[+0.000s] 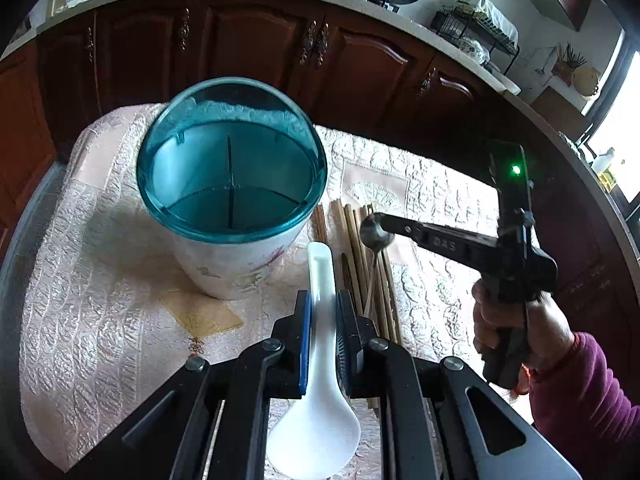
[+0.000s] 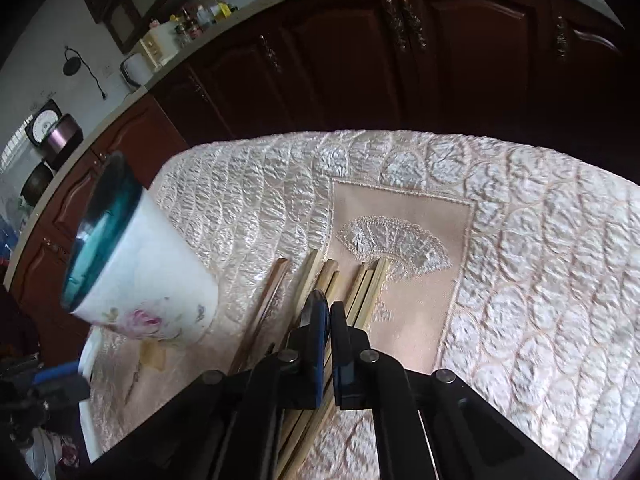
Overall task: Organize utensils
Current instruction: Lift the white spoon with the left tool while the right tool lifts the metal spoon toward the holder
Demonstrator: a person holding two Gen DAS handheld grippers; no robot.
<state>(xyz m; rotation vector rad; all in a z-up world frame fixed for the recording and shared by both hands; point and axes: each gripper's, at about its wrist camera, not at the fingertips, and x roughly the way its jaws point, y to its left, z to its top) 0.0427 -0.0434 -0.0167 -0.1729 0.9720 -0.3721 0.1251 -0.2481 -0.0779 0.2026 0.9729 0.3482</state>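
Observation:
My left gripper point(image 1: 322, 300) is shut on a white ceramic spoon point(image 1: 320, 400), handle pointing forward toward the utensil holder point(image 1: 232, 184), a white cup with a teal rim and inner dividers. My right gripper point(image 1: 376, 226) is shut on a metal spoon point(image 1: 374, 240) and holds it above the wooden chopsticks point(image 1: 360, 264), right of the holder. In the right wrist view the right gripper point(image 2: 326, 308) has its jaws nearly together on the dark spoon bowl point(image 2: 310, 312), above the chopsticks point(image 2: 360, 284); the holder point(image 2: 136, 268) stands at left.
A quilted cream cloth point(image 2: 520, 260) covers the table. Dark wood cabinets point(image 1: 248, 48) run behind it under a counter with a dish rack point(image 1: 476, 24) and pots. The table edge lies close at left.

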